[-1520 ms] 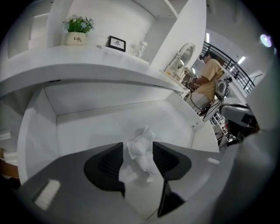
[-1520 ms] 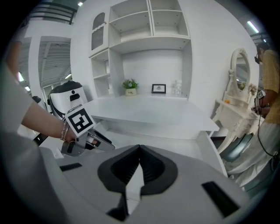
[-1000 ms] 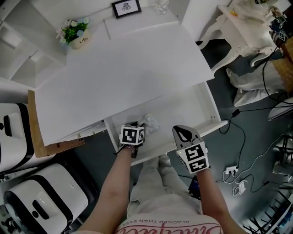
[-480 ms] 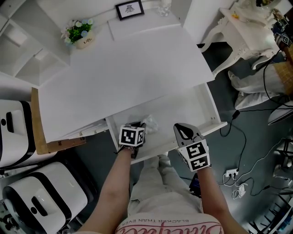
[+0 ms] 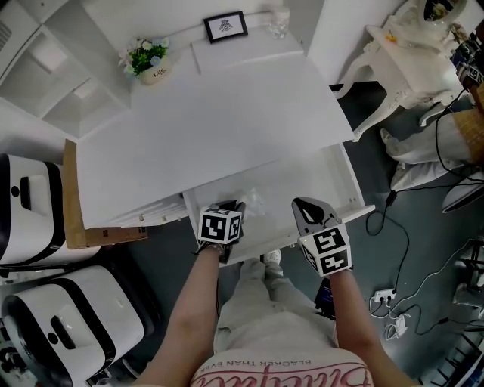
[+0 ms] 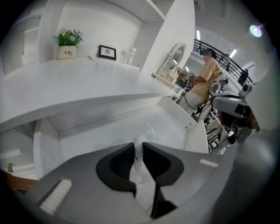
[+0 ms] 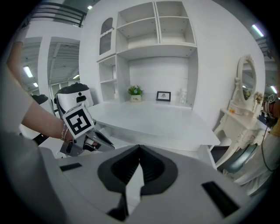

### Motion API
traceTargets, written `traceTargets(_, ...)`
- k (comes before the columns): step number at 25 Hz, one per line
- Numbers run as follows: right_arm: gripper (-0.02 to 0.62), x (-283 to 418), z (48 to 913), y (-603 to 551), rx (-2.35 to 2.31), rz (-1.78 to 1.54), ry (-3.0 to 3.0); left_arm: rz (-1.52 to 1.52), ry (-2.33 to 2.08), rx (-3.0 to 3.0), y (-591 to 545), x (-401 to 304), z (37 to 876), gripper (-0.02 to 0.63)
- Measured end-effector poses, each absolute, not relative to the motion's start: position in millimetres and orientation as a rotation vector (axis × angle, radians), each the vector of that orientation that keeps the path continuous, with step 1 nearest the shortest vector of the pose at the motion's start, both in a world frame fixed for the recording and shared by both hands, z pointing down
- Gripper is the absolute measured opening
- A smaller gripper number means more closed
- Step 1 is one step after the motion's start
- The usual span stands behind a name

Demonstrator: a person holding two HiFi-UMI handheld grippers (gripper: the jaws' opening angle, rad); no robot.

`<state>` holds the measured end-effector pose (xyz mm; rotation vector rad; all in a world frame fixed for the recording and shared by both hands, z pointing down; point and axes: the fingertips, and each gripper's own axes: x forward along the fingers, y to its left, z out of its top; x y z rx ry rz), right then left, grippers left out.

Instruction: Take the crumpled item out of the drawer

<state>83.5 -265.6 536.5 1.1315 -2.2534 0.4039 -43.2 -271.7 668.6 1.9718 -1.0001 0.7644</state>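
Note:
The crumpled item, a wad of clear thin plastic, lies in the open white drawer near its front left. My left gripper reaches into the drawer from the front edge and is shut on it. In the left gripper view the crumpled item is pinched between the two dark jaws of my left gripper, above the drawer floor. My right gripper hovers over the drawer's front rim to the right, shut with nothing in it. The right gripper view shows my right gripper with its tips together and the left gripper beside it.
The white desk top overhangs the drawer; a plant pot, a small picture frame and a glass piece stand at its back. White machines stand to the left, a white dressing table and floor cables to the right. A person stands beyond the drawer.
The head view has shifted a little, so the desk sits lower and further right in the picture. Both grippers keep their places at the drawer's front.

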Motion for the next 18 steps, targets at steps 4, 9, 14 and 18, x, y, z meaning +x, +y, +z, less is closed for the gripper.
traceTargets(4, 0.006, 84.4, 522.7, -270.1, 1.142, 0.371, -2.266, 0.729, -1.035, 2.005, -275.4, -46.5, 648.0, 0.067)
traceTargets(9, 0.006, 85.3, 504.6, -272.3, 1.143, 0.327, -2.292, 0.695, -1.083, 2.056, -278.8, -49.9, 619.8, 0.067)
traceTargets(14, 0.006, 83.9, 490.1, -271.5, 1.147, 0.294, -2.316, 0.666, -1.129, 2.112, -280.0, -53.7, 592.9, 0.067)
traceTargets(18, 0.006, 80.9, 475.2, -276.2, 1.153, 0.260, -2.341, 0.631, -1.179, 2.154, -283.7, -60.4, 565.8, 0.067)
